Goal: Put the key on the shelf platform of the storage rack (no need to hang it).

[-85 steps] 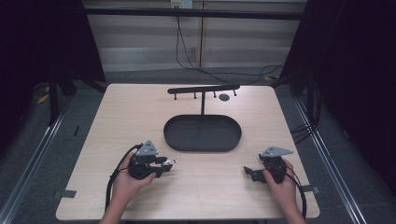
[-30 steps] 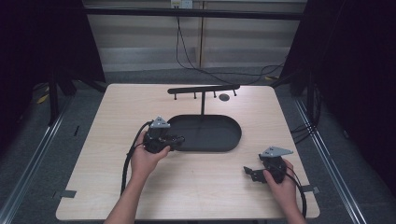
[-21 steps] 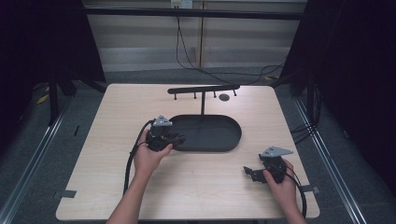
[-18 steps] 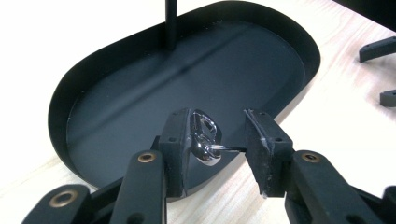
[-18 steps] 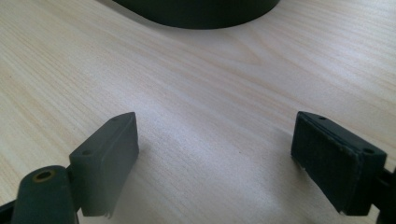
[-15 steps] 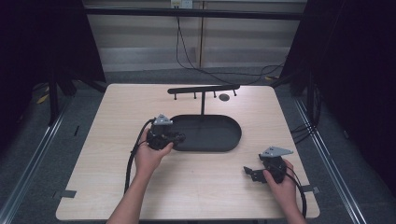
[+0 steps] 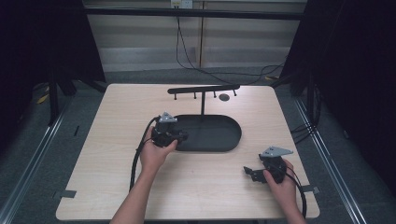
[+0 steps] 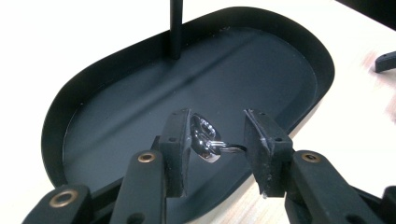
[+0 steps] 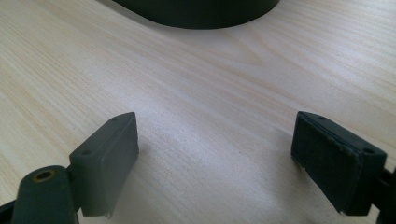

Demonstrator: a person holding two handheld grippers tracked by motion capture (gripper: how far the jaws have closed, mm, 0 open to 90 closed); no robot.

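My left gripper (image 7: 180,136) hangs over the near left end of the black oval tray (image 7: 233,140). In the left gripper view its jaws (image 8: 217,140) stand a little apart, shut on a small silver metal piece with a wire ring (image 8: 205,140) that spans the gap above the tray floor (image 8: 140,107). My right gripper (image 7: 247,171) rests low on the table at the front right. Its jaws (image 9: 215,154) are wide open over bare wood with nothing between them, and the tray's edge (image 9: 201,11) lies ahead of them.
A thin black post (image 7: 203,105) rises from the tray's back and carries a horizontal bar with small pegs (image 7: 203,88). A small dark disc (image 7: 224,97) lies on the table behind the tray. Pale wood table (image 7: 107,177) ends in dark floor on all sides.
The left hand carried its gripper from the front left of the table up to the tray's left end, then held still for the last second. The right gripper has stayed put.
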